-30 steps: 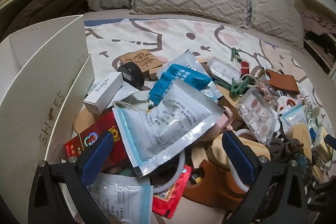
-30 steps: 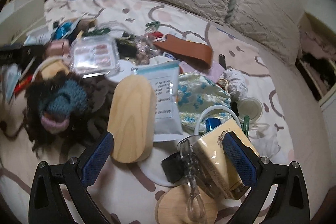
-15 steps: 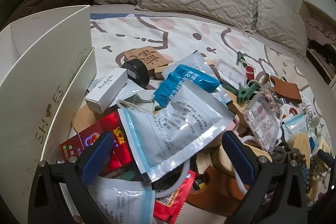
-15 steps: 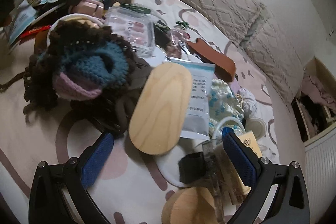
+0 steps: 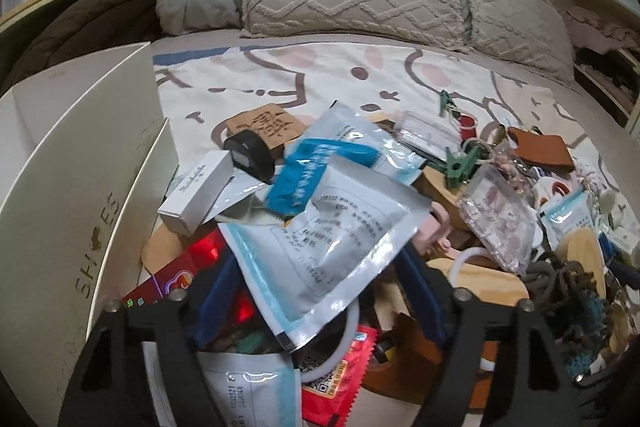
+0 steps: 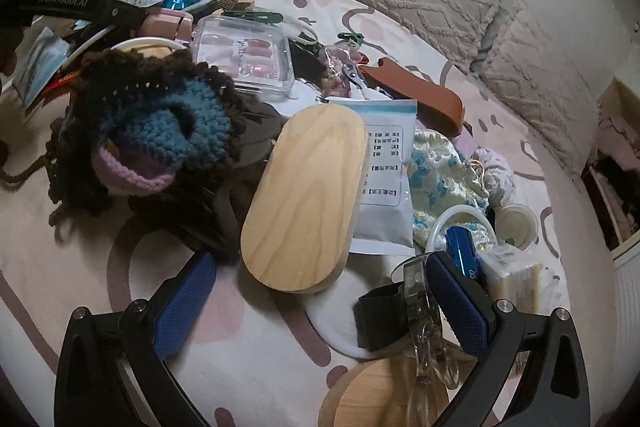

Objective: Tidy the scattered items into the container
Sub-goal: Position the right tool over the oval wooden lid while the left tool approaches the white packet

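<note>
While the white cardboard shoe box stands at 9 o'clock, left gripper jaws have just been closing, pads now pinching the glossy foil-plastic mask pouch, rectangular, long axis toward 1 o'clock. Right gripper jaws gape wide, holding nothing; smooth oval wooden board between them, long axis toward 1 o'clock, crocheted yarn piece at 10 o'clock.

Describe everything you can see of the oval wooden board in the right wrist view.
The oval wooden board looks like pale, light-grained wood with rounded ends and a flat smooth face. It lies tilted in the pile, its far end resting on a white printed packet and its left edge against the dark crocheted piece. Nothing grips it.
</note>
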{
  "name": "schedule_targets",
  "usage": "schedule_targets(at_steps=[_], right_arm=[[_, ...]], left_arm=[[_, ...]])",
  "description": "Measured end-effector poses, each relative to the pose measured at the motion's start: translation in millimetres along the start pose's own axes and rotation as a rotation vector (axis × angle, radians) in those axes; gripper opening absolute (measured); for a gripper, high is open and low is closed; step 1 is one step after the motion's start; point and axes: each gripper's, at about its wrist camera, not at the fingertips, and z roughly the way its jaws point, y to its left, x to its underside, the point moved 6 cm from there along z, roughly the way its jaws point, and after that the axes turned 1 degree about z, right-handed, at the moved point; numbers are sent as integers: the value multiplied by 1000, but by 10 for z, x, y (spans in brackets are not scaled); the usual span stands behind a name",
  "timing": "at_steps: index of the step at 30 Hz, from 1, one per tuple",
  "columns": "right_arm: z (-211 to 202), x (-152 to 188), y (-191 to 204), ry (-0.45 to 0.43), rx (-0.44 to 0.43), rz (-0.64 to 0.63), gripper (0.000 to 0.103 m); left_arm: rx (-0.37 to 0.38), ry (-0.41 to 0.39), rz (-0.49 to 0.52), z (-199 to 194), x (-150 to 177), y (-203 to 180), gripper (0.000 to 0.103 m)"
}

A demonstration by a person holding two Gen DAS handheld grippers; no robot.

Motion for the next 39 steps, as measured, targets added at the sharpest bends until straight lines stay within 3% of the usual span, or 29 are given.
schedule_targets(at_steps=[3, 13, 18, 23, 27, 29, 31, 35, 37, 39], right_arm=[[-55, -46, -36, -11, 28, 18, 103], [-148, -150, -85, -56, 17, 87, 103], [-223, -161, -75, -75, -8, 85, 88], [-238, -151, -95, -76, -35, 97, 85], [-267, -137, -146, -76, -70, 126, 85], [-300, -134, -208, -85, -77, 151, 85], [-327, -129, -291, -97, -109, 198, 85], [-303, -113, -393, -89, -114, 258, 85], [-264, -109, -363, -73, -99, 242, 85], [-233, -112, -314, -60, -87, 215, 85]], left_arm=[[75, 14, -33, 11, 2, -24, 53], [154, 20, -85, -22, -36, 3, 46], [174, 19, -70, -60, -36, -38, 42], [311, 41, -40, -127, -30, -224, 35], [263, 16, 15, -194, -47, -278, 35], [260, 7, 1, -220, -72, -231, 49], [251, -17, -42, -253, -118, -130, 83], [214, -44, -107, -273, -209, 78, 87], [184, -50, -126, -262, -239, 157, 99], [161, -55, -127, -232, -268, 188, 100]])
